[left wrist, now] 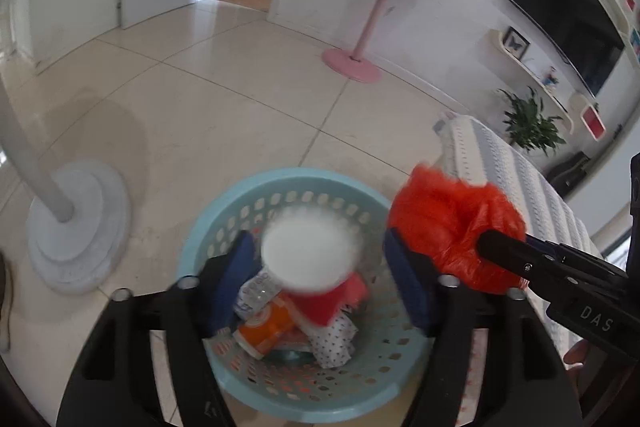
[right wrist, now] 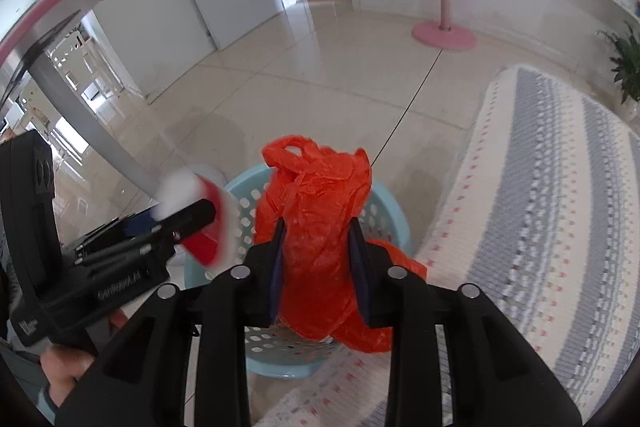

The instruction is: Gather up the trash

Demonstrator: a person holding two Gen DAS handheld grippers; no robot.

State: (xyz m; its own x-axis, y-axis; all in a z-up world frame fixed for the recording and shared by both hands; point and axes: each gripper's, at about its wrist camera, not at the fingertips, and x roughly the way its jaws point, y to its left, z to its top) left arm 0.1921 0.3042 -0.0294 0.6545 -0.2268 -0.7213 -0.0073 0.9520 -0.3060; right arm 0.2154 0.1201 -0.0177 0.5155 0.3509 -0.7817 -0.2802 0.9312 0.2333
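Over the blue basket (left wrist: pixel 224 227) of trash, the left hand-held gripper (left wrist: pixel 320 267) gapes wide around a blurred red cup (left wrist: pixel 308 259), apparently dropping in, while the right hand-held gripper (right wrist: pixel 318 259) clamps an orange plastic bag (right wrist: pixel 320 211) above the basket's rim, probably next.

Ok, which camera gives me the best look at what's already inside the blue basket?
The left wrist view: it looks down into the blue basket, showing an orange can and a dotted wrapper under the blurred red cup. In the right wrist view the orange bag covers the interior; only the rim shows.
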